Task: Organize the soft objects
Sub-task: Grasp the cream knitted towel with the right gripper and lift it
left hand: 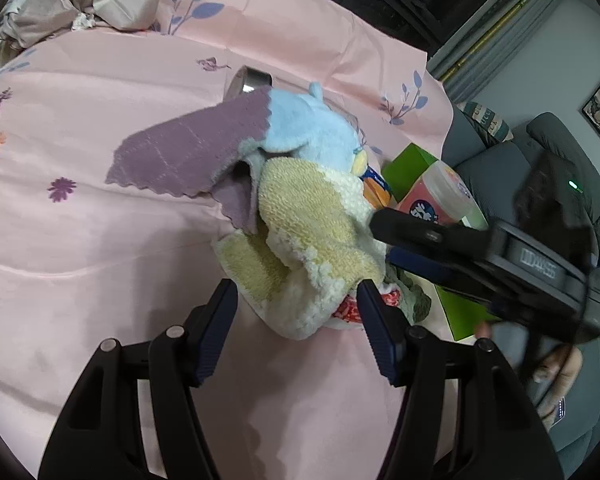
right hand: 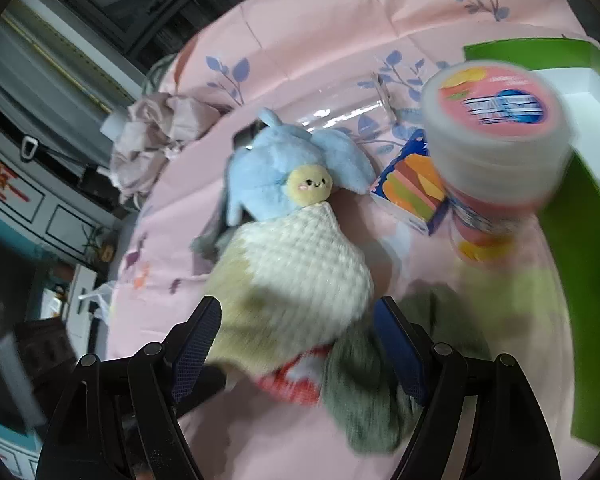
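Risks, left to right:
- Lying at left of the heap, the purple cloth (left hand: 172, 152), overlapping the blue plush toy (left hand: 308, 128) and tucking under the cream-yellow towel (left hand: 308, 216). Probably getting dragged along if the towel is lifted, since the layers are interleaving.
- Pinching the towel's lower fold at centre-bottom of the left view, the left hand-held gripper (left hand: 296, 292), jaws half spread with both pads seeming to press into the pile. Biting only a loose fold, so likely slipping or peeling one layer away.
- Peeking out under that fold, a red-and-white cloth (left hand: 348, 308). Risking being caught in the same bite.
- Straddling the same towel in the right view, the right hand-held gripper (right hand: 298, 312). Blurring too much to tell whether its pads are pressing or only flanking. Two grips on one towel possibly pulling against each other and tipping the plush off the pink-covered surface (left hand: 100, 260).
- Trailing at lower right, a grey-green cloth (right hand: 364, 400), touching the right finger and possibly snagging.

Containers, left to right:
- Small striped carton (right hand: 412, 192), lying closed just beside the plush, contents hiding.
- Pink tub (right hand: 496, 120), standing lidded, contents hiding, close enough to be knocked over.
- Green box (right hand: 580, 240), sitting open at far right, showing a white interior. Nothing soft appearing inside yet.
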Available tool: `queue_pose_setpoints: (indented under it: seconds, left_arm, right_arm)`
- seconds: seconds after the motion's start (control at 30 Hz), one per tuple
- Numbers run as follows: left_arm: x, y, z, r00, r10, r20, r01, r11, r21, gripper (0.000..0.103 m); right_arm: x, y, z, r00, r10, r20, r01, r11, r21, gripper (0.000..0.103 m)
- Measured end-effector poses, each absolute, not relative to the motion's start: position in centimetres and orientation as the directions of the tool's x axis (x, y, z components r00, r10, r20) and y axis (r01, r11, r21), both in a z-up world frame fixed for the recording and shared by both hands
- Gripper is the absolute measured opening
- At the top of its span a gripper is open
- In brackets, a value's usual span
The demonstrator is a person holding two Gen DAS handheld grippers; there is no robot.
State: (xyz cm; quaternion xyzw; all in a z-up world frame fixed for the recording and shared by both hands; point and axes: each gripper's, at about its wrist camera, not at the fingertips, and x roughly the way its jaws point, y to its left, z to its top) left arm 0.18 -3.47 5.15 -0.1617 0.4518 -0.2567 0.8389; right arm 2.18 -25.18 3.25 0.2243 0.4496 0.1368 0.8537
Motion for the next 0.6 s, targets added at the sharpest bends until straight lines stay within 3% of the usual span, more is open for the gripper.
queue_pose_setpoints:
  seconds: [0.13,0.17,0.2,0.37,0.6]
  left_arm:
    - [1.0,-4.3,4.7,0.446,-0.581,-0.681,0.292,0.814,-0.503,0.056]
    - [1.2,-4.5,4.4,0.445,-0.581,-0.682,0.287,0.814,-0.506,0.049]
    - [1.3,-4.6,4.2,0.438,-0.586,-0.681,0.286,0.810,-0.512,0.043]
    - [1.0,-4.8,4.4,0.448,-0.603,-0.660,0.301,0.797,-0.524,0.032]
    - [-0.3,-5.5,6.2,0.491,-0.587,-0.643,0.358,0.809,-0.466,0.027]
  right_arm:
    - [3.5,-24.6,2.2,0.551,0.474,-0.687,-0.049,0.840,0.540,0.080]
    - [3.6,-24.4,1.9,0.544,0.496,-0.677,-0.065,0.829,0.555,0.077]
    - [3.7,-24.1,1.7,0.542,0.501,-0.675,-0.076,0.829,0.554,0.066]
    - [3.2,-23.7,1.8,0.572,0.461,-0.678,-0.078,0.854,0.515,0.038]
    - [0.9,-22.3,4.1,0.600,0.478,-0.641,-0.167,0.859,0.485,0.029]
